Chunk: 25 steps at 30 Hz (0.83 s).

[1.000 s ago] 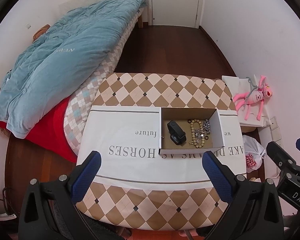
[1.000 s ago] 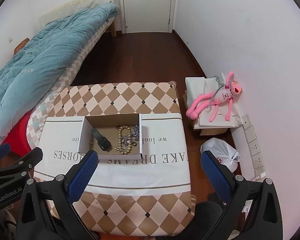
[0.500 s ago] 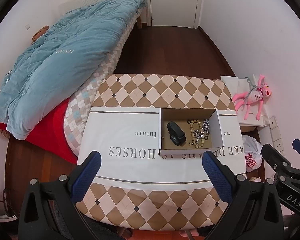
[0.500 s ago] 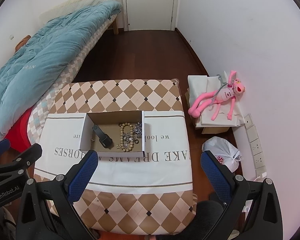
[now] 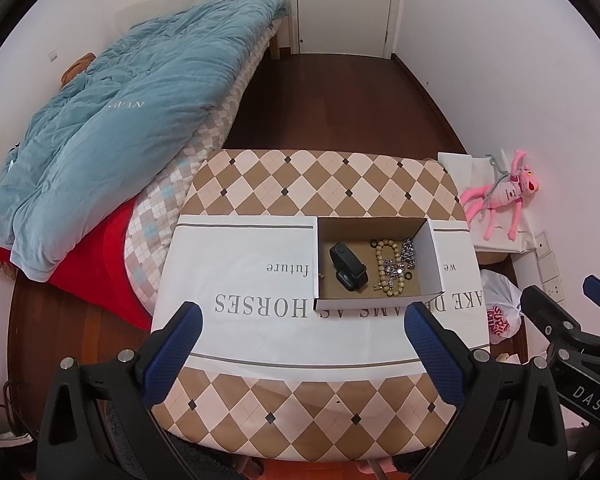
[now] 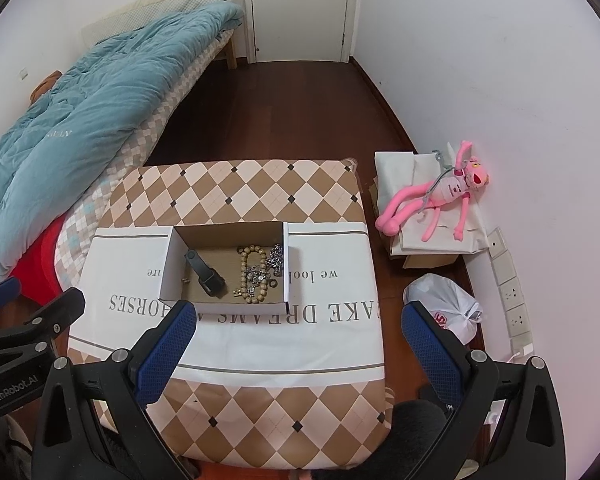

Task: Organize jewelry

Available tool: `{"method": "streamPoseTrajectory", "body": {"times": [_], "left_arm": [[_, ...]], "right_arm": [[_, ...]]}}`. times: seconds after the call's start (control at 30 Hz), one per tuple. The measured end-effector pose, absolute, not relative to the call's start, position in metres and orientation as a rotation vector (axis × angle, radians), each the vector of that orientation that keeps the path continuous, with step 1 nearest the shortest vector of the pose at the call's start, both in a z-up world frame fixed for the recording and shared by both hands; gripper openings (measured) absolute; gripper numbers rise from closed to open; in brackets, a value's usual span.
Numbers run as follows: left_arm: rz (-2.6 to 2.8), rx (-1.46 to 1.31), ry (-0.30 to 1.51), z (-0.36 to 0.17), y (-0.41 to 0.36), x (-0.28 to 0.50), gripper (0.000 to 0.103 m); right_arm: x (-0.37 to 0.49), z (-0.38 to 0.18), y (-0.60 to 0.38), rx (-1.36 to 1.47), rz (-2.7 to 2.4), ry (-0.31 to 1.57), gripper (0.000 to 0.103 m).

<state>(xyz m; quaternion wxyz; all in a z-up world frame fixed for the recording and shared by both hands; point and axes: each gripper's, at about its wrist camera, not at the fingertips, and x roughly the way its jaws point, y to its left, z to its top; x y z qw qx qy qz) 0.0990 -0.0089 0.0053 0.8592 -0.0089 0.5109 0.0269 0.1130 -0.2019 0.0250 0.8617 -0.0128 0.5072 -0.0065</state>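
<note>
An open cardboard box sits on the white printed cloth of a small checkered table. Inside lie a black wristband, a wooden bead bracelet, a silver chain and small dark rings. My left gripper is open and empty, held high above the table's near edge. My right gripper is open and empty, also high above the near edge. Each gripper shows at the edge of the other's view.
A bed with a blue quilt stands left of the table. A pink plush toy lies on white bags by the right wall. A white plastic bag sits on the wooden floor. A closed door is at the far end.
Both views have shifted slightly: the right wrist view moved a little to the left and back, so the box sits further right in it. Both grippers stay open and empty.
</note>
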Motion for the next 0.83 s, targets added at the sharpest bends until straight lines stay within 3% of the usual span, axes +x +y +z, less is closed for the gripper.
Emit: {"method": "streamPoseTrajectory", "body": {"times": [0.83], "left_arm": [[0.056, -0.016, 1.068, 0.006, -0.0081, 0.0966, 0.103]], "right_arm": [[0.1124, 0.0289, -0.2037, -0.025, -0.012, 1.063, 0.103]]}}
